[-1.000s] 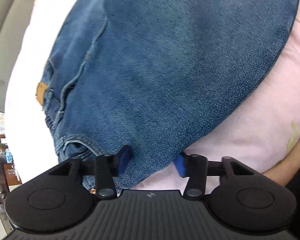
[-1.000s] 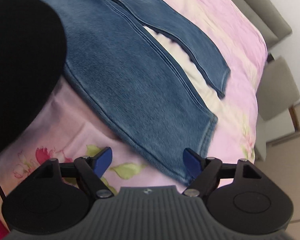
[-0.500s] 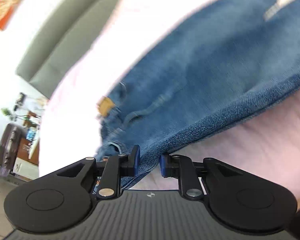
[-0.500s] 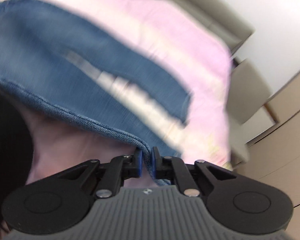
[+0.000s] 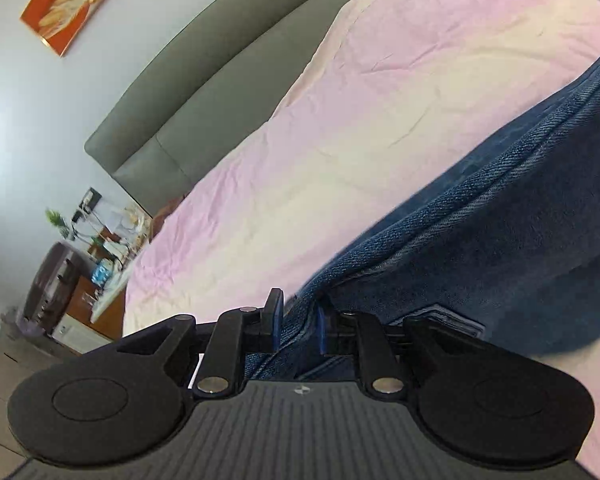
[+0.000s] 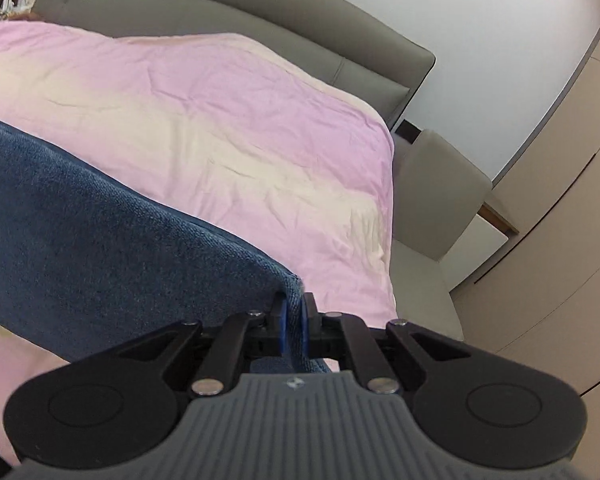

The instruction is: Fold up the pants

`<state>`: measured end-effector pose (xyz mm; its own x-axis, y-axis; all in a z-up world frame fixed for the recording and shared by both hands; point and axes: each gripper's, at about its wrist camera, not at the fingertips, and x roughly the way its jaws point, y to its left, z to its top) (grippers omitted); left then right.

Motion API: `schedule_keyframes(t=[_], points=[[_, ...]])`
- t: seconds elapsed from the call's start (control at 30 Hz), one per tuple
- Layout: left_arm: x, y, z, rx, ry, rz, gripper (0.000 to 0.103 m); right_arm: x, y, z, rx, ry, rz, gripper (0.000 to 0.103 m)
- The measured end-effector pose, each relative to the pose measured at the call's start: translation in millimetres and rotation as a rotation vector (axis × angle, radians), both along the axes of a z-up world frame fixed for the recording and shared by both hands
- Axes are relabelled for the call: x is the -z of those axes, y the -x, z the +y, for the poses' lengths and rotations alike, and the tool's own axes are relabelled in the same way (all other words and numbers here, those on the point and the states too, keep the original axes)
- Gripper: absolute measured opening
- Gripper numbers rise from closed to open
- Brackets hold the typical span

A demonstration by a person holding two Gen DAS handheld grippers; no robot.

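Left gripper point(image 5: 298, 322), jaws closing, pinches the pants point(image 5: 480, 240) at a thick seam; right gripper point(image 6: 294, 326) is clamped on a hem corner, raising both above the bed point(image 5: 340, 140), likely to fold them.

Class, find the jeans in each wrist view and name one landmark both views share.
Left wrist: jeans fill the right side, running down between the left gripper fingers.
Right wrist: jeans fill the left side, ending between the right gripper fingers.
Shared landmark: grey headboard behind the pink bedspread.
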<state>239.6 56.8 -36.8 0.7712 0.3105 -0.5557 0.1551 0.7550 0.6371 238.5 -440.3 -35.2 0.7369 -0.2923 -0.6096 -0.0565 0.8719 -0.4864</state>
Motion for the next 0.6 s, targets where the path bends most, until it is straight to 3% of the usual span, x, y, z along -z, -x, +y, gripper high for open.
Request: schedule_keyframes(t=[0.17,0.37,0.6], points=[[23,-61,-14,-0.019,-0.054,0.022,0.019,29,-74,0,0.027,0.029,0.042,0.000],[85,-124,-23,0.004,-0.120,0.122,0.019,87,-168,0,0.009,0.081,0.160,0.000],[144,-151,-17,-0.018,-0.103,0.215,0.019,157,-227,-4,-0.016,0.126,0.319,0.000]])
